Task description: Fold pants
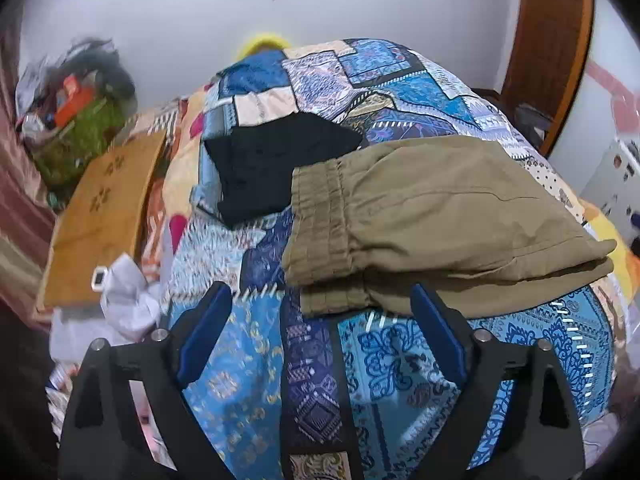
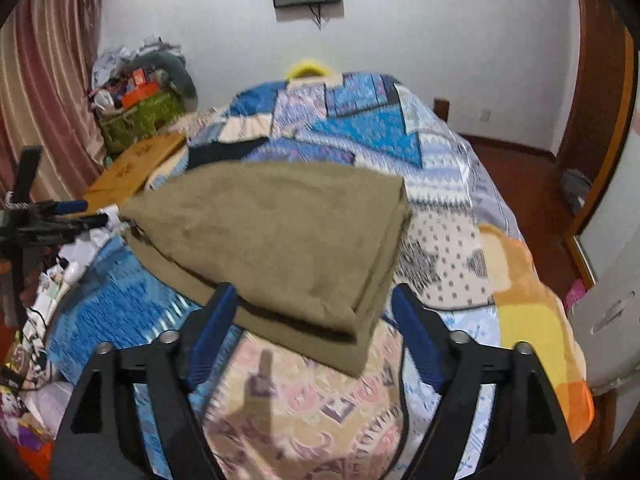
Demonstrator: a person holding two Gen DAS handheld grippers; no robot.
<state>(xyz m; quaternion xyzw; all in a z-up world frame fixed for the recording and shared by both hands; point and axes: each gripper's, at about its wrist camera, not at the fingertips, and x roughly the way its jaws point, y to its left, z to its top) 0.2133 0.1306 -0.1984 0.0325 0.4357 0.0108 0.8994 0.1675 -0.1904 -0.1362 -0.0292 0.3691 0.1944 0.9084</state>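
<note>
Olive khaki pants (image 1: pixel 432 220) lie folded in a stack on the patterned bed quilt (image 1: pixel 248 360), elastic waistband to the left. My left gripper (image 1: pixel 322 300) is open and empty, its blue-padded fingers just in front of the pants' near edge. In the right wrist view the same folded pants (image 2: pixel 276 236) lie ahead, and my right gripper (image 2: pixel 314 300) is open, its fingers straddling the near corner of the stack without closing on it. The left gripper (image 2: pixel 72 212) shows at the far left there.
A folded black garment (image 1: pixel 276 168) lies on the quilt behind the khaki pants. A wooden board (image 1: pixel 100 224) and a cluttered green basket (image 1: pixel 76 128) stand left of the bed. White papers (image 1: pixel 128 292) lie near the left edge. A white cabinet (image 2: pixel 612 292) stands at right.
</note>
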